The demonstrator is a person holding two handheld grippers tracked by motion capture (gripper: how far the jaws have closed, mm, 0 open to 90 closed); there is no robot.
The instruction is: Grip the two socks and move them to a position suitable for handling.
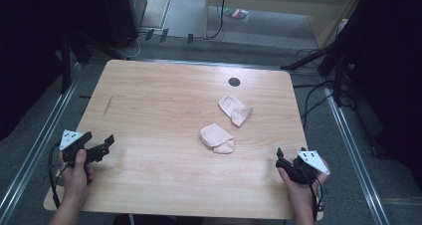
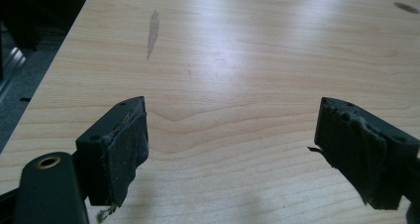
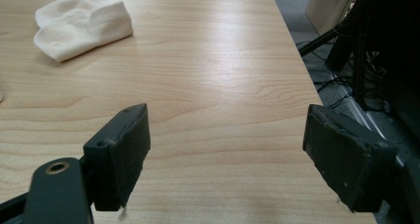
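Resting at the near corners of the table (image 1: 149,85), the left gripper (image 1: 102,146) and right gripper (image 1: 281,158) are both gaping wide and grasping nothing. 2 pale socks are lying right of centre: the near sock (image 1: 215,138) and the far sock (image 1: 235,109), close but apart. Reaching in, the right gripper is probably best pinching a sock's edge low against the wood. Nothing is blocking the way; 1 dark hole (image 1: 234,81) is sitting beyond the socks.

Bare table (image 1: 149,110) between both tongs, two pale socks (image 1: 216,138) right of centre the sole obstacles.
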